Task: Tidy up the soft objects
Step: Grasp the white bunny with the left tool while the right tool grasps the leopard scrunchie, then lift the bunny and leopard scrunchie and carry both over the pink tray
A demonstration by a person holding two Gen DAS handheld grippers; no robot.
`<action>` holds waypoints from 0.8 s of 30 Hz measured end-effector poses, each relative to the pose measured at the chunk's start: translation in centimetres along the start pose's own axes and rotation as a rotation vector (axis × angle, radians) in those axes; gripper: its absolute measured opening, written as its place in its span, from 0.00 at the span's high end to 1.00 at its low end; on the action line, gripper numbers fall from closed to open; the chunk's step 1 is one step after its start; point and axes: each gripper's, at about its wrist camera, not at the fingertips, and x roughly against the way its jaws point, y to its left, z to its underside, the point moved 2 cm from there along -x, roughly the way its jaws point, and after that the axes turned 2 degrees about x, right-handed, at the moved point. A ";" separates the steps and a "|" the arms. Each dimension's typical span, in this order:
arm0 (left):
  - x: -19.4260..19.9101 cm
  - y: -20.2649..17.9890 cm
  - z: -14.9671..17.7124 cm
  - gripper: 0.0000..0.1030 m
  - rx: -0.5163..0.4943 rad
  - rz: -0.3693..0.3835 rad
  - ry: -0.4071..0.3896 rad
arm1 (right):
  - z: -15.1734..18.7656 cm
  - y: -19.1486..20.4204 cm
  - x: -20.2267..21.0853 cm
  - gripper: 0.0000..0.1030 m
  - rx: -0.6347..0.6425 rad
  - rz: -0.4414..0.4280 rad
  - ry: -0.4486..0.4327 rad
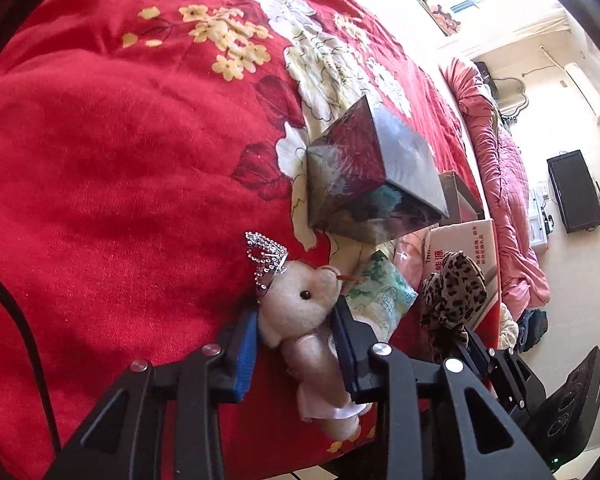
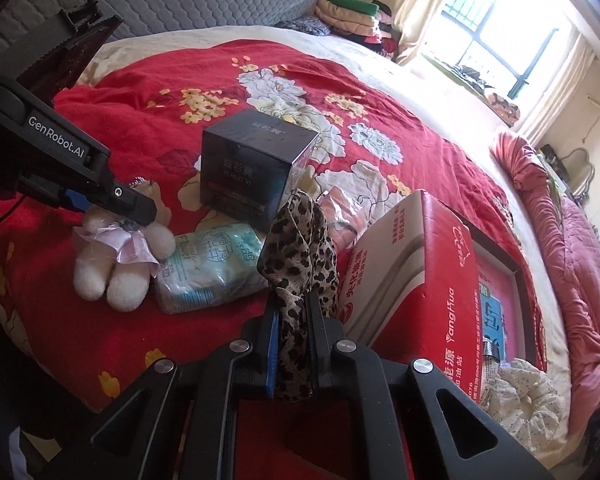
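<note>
Plush bear [image 1: 300,312] sits clamped in the left fingers [image 1: 248,344], leopard-print scrunchie [image 2: 300,248] pinched in the right fingers [image 2: 320,320].

On the bedspread [image 2: 112,92] the plush bear [image 2: 112,264] lies left of the tissue pack [image 2: 204,272] — the two touching. Behind them stands the dark box [image 2: 252,160]. Right of the pack rests the flat carton [image 2: 412,264] — the leopard-print cloth [image 2: 300,248] hangs between pack and carton.
</note>
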 end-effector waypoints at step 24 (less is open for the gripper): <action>7.1 -7.7 2.2 0.66 -0.255 -0.191 -0.203 | -0.5 -2.4 6.4 0.89 -0.104 -0.020 -0.206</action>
